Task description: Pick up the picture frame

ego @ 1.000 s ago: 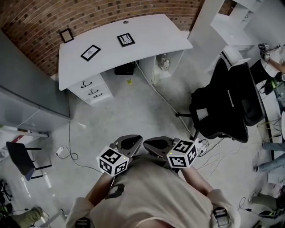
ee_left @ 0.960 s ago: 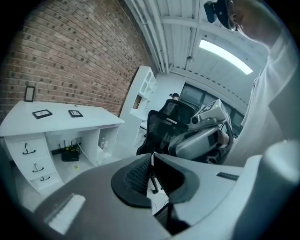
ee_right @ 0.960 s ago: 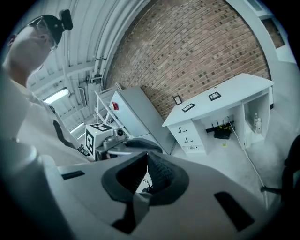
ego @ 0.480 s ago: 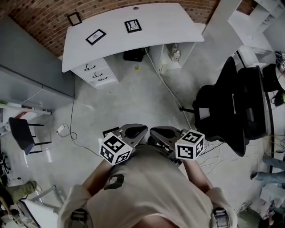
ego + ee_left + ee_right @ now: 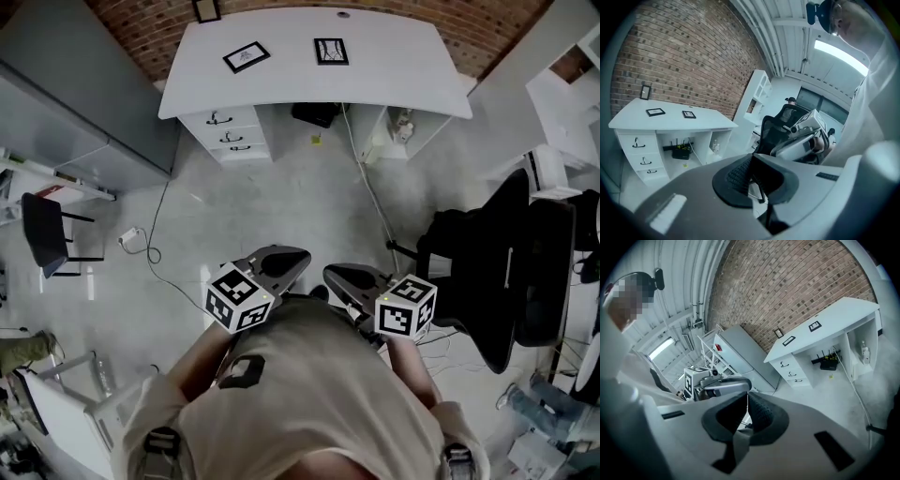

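Picture frame [image 5: 330,51] flat on white desk [image 5: 403,56], top centre of the head view. Second frame [image 5: 247,56] just left of it on the same desk, turned at an angle. Third frame [image 5: 207,9] at the very top edge, seemingly propped against the brick wall [image 5: 150,23], though cropped too tightly to be sure. Left gripper [image 5: 286,262] and right gripper [image 5: 342,277] side by side low in the centre, close against the person's chest, well apart from the desk across open floor. Both pairs of jaws pressed together, ribbed pads meeting, nothing clamped between them. Black office chair [image 5: 487,272] at the right edge. Drawer unit [image 5: 234,131] under the desk's left end.
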The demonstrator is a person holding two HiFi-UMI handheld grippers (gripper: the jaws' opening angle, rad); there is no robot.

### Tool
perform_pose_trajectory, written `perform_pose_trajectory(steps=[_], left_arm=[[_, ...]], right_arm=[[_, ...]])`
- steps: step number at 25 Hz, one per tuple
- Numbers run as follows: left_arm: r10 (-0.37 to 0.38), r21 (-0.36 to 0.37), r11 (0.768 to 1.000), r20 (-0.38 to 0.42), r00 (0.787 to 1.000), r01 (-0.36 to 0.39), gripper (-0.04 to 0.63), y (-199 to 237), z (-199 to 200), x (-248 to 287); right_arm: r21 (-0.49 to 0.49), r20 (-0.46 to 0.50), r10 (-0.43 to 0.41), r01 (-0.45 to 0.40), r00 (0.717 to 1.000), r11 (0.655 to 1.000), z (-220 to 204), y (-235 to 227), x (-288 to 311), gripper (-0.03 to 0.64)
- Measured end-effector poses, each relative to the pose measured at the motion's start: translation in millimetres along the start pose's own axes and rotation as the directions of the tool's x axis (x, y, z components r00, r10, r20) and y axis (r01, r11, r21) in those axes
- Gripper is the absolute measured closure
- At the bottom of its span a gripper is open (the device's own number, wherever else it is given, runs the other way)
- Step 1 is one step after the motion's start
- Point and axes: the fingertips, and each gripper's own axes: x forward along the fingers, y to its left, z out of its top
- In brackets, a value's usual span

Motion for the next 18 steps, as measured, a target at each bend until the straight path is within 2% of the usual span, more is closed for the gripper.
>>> perform_pose_trajectory(steps=[3, 10, 18], left_arm=[[0.021, -0.016, 1.0, 0.017, 1.0, -0.021, 0.591, 35.5, 10.4, -14.0], [0.082, -0.056, 0.996, 0.12, 0.989, -0.076, 0.591, 132.5, 53.9, -58.3], [0.157, -0.103, 0.984, 0.112, 0.981, -0.145, 0.591, 219.1, 51.1, -103.4]], right_arm=[[-0.008, -0.007, -0.034, 0.034, 0.999, 0.999, 17.9, -4.0, 20.8, 0.611], [-0.02, -0.052, -0.091, 0.09, 0.994, 0.996, 50.1, -12.5, 77.6, 0.611], [-0.002, -0.071, -0.169, 0.169, 0.983, 0.986, 75.5, -20.7, 122.6, 0.611]])
